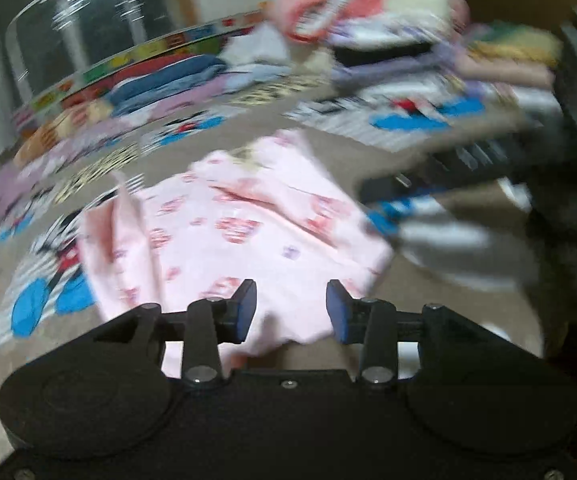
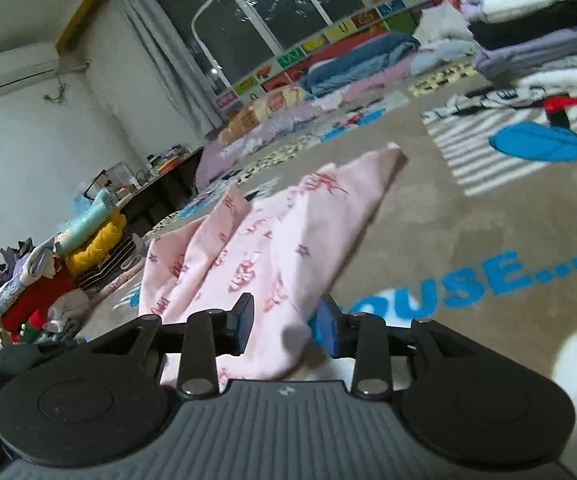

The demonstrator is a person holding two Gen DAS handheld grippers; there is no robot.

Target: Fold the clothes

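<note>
A pale pink garment [image 1: 248,232] with a red and purple print lies partly folded on the beige cartoon carpet [image 1: 348,148]. My left gripper [image 1: 291,310] hovers over its near edge, jaws apart, with the cloth showing beneath the gap and neither pad touching it. In the right wrist view the same pink garment [image 2: 272,240] stretches away from my right gripper [image 2: 284,322]. A fold of its near corner lies loosely between the jaws, which stand apart without pressing on it. The left wrist view is blurred.
Stacks of folded clothes [image 2: 528,12] rise at the far right, and a mixed pile of clothes [image 2: 48,280] lies at the left. Bedding [image 2: 360,60] lines the window wall. A dark blurred shape [image 1: 468,164] crosses the right of the left wrist view.
</note>
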